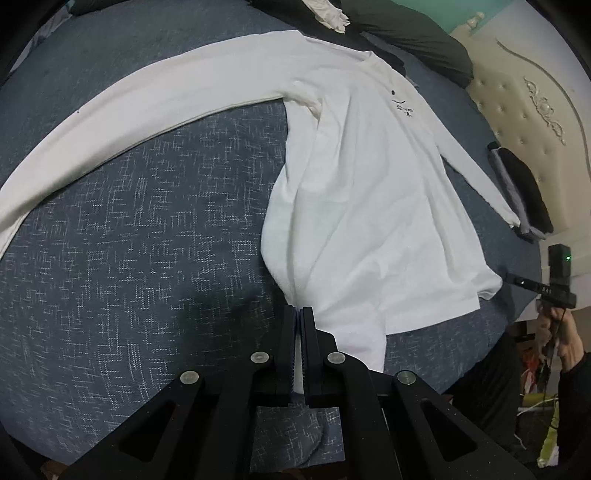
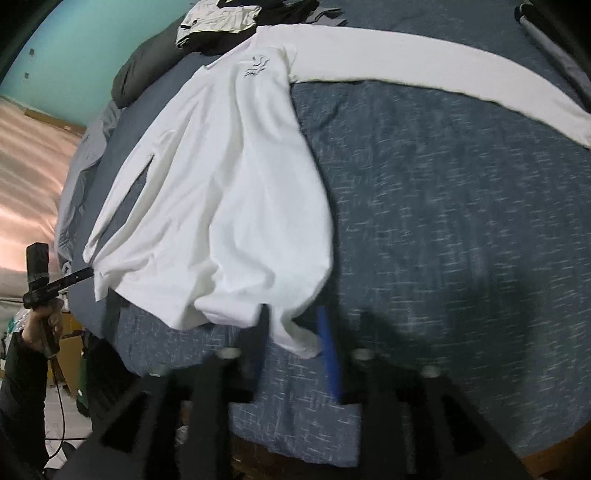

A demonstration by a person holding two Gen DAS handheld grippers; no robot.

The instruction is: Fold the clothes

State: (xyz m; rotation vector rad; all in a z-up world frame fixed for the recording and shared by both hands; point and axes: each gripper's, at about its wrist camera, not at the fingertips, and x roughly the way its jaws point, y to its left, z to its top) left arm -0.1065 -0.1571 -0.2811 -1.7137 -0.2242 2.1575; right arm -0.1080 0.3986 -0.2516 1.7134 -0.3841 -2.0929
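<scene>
The left gripper [image 1: 298, 314] is clamped shut on a pinch of the white shirt [image 1: 369, 192] at its hem corner, apparently so the edge can be carried over for a fold. The right gripper [image 2: 293, 325] is seen with its 2 fingers parted, a flap of the other hem corner lying loosely between them, unpressed. The shirt is spread front-up on the blue bedspread [image 1: 147, 240], 1 long sleeve [image 1: 147, 99] stretched away from the body. Beyond the collar, dark clothes [image 1: 413, 33] are heaped.
</scene>
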